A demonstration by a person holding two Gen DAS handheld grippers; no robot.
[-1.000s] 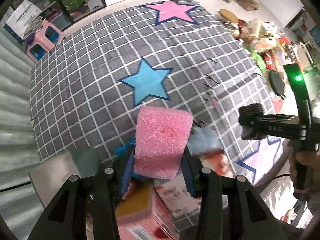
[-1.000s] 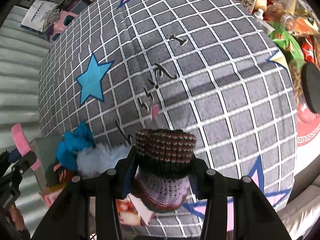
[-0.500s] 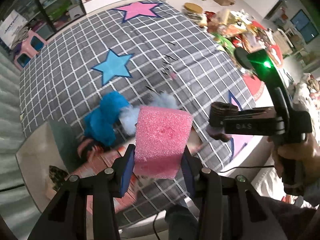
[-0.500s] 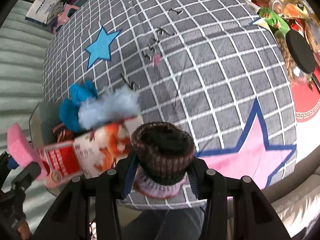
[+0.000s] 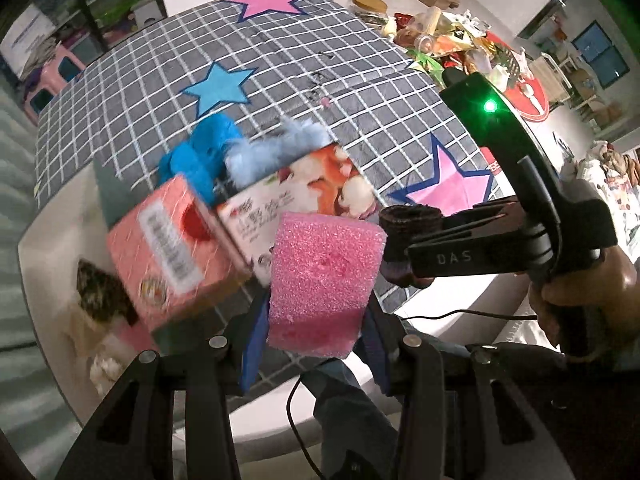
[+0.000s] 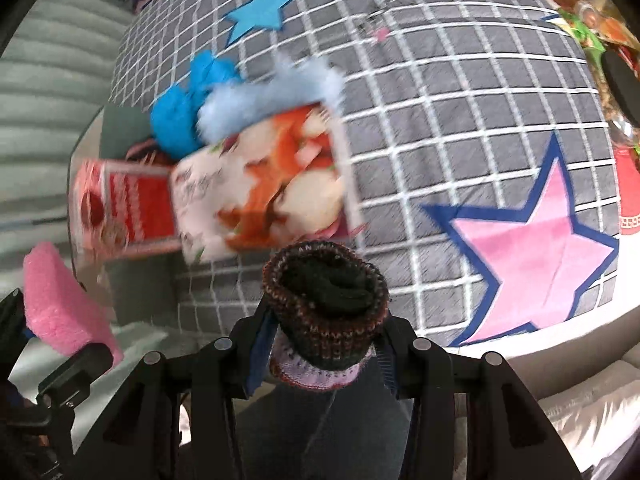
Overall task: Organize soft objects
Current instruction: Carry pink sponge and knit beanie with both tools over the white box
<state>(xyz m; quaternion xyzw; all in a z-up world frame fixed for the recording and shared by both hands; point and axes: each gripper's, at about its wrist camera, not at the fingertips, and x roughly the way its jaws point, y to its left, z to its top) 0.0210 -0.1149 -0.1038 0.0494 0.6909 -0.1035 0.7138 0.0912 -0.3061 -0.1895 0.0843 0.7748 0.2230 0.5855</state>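
My left gripper [image 5: 316, 332] is shut on a pink sponge [image 5: 322, 276] and holds it in the air above the table's near edge. The sponge also shows in the right wrist view [image 6: 60, 300]. My right gripper [image 6: 326, 340] is shut on a dark knitted sock [image 6: 326, 308], also held up off the table; the sock also shows in the left wrist view [image 5: 408, 236]. A blue plush [image 6: 188, 100] and a pale blue fluffy piece [image 6: 268, 96] lie on the grey checked cloth [image 6: 460, 100].
A red-pink box [image 5: 172, 256] and a white printed pack [image 6: 264, 184] lie near the plush things. Jars and snack packets [image 5: 440, 36] crowd the far right. A dark patterned item [image 5: 100, 292] sits at the left on the bare white table [image 5: 52, 240].
Both grippers have pulled back and up from the table toward the near edge, each still holding its item. The pile of plush things and boxes now lies further ahead.
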